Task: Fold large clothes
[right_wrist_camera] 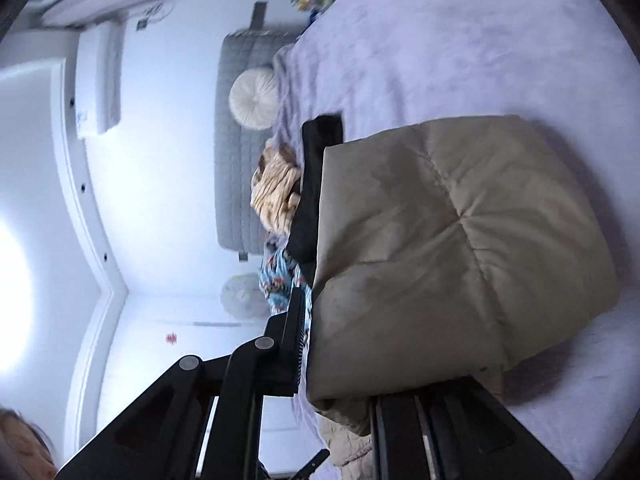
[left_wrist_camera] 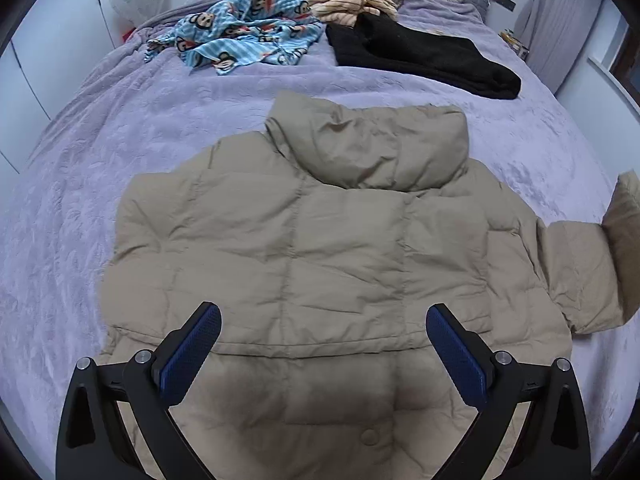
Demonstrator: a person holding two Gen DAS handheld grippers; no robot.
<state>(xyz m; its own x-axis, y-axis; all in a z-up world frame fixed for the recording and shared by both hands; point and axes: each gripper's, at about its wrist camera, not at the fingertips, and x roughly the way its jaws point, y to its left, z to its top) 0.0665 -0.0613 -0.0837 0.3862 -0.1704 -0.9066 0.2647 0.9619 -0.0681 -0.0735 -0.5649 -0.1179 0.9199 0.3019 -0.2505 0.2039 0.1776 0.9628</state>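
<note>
Hovering over the beige quilted puffer jacket (left_wrist_camera: 320, 248) spread back-up on the lavender plush bed (left_wrist_camera: 80, 208), my left tongs (left_wrist_camera: 323, 320) are released, grasping nothing. My right tongs (right_wrist_camera: 340, 360) are clenched on its sleeve (right_wrist_camera: 452, 248), lifted sideways.

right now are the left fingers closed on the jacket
No, the left gripper hovers with its fingers spread wide apart over the beige puffer jacket, gripping nothing.
</note>
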